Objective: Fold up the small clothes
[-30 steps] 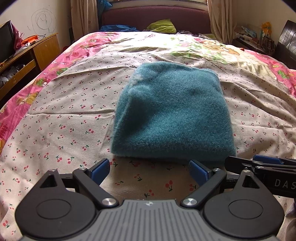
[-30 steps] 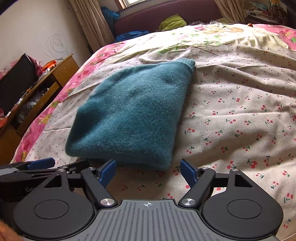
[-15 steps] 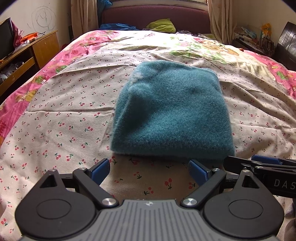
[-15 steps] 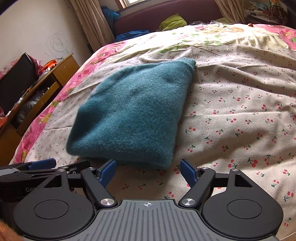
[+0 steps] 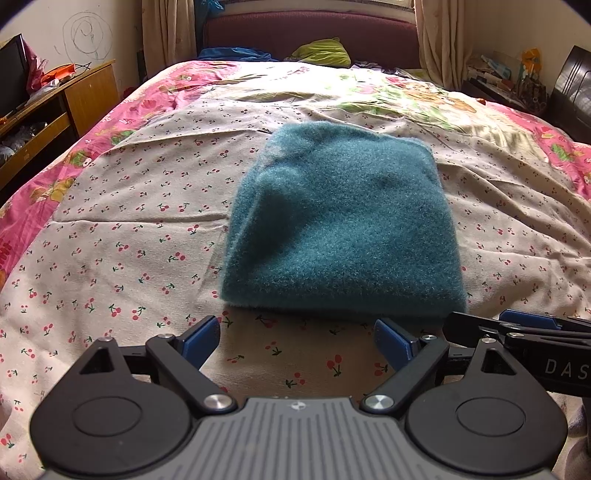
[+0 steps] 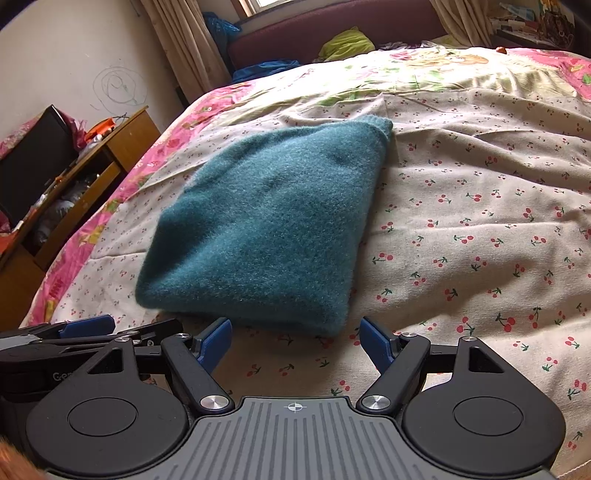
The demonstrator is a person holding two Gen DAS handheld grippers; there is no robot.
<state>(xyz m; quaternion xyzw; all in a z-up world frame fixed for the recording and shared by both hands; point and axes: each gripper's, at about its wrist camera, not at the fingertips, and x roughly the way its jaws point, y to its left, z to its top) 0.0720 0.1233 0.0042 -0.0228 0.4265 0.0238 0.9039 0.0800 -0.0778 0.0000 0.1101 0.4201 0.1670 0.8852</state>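
A teal fuzzy garment (image 5: 343,229) lies folded into a compact rectangle on the cherry-print bedspread (image 5: 122,236); it also shows in the right wrist view (image 6: 266,229). My left gripper (image 5: 297,339) is open and empty, just short of the garment's near edge. My right gripper (image 6: 295,339) is open and empty, also just short of the near edge, by its right corner. Each gripper shows at the edge of the other's view: the right one (image 5: 524,328) and the left one (image 6: 88,328).
A wooden cabinet (image 5: 55,107) with a dark screen (image 6: 33,162) stands left of the bed. A maroon headboard (image 5: 310,33) with green (image 5: 321,55) and blue cloth (image 5: 236,53) is at the far end. Cluttered shelves (image 5: 509,77) are at the far right.
Both grippers have drawn back slightly from the folded garment and stay open. The garment has not moved.
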